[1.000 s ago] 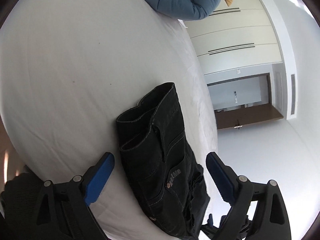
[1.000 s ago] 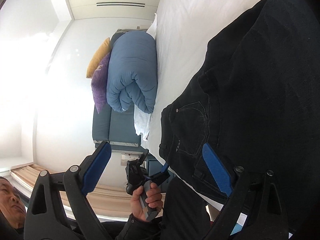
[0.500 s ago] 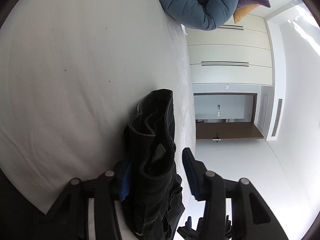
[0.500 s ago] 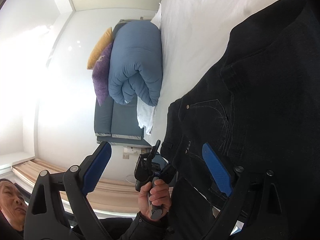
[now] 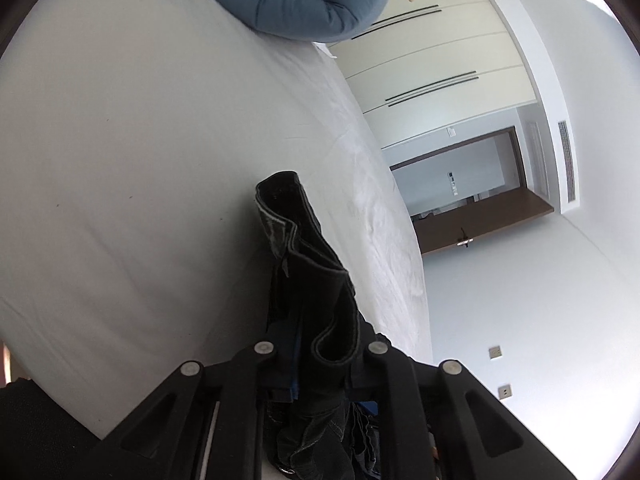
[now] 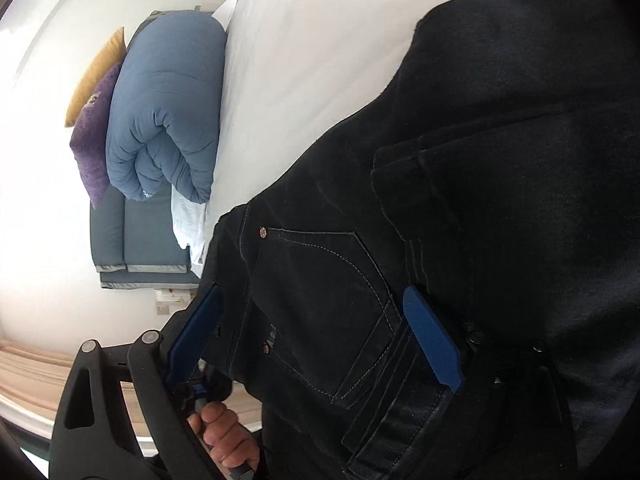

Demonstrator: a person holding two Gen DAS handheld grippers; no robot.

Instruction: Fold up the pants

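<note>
On the white bed sheet (image 5: 140, 140) a pair of black denim pants (image 6: 460, 220) is spread out. Only in the right wrist view are the stitched back pocket (image 6: 320, 300), its copper rivets and the broad flat spread of the fabric shown, along with a person's hand (image 6: 224, 436) gripping a handle at the bed's edge. Only in the left wrist view are a bunched, raised fold of the pants (image 5: 308, 276), a dark wooden door (image 5: 480, 220) and pale wardrobe panels (image 5: 440, 64) seen. A rolled blue quilted duvet (image 6: 168, 108) is visible in both views, beside purple and yellow cushions. The left gripper (image 5: 320, 354) has just been closing and is clamped narrowly on the bunched fold. The right gripper (image 6: 316, 324) is held wide apart, its blue pads (image 6: 432, 336) straddling the pocket area without pressing on it.
</note>
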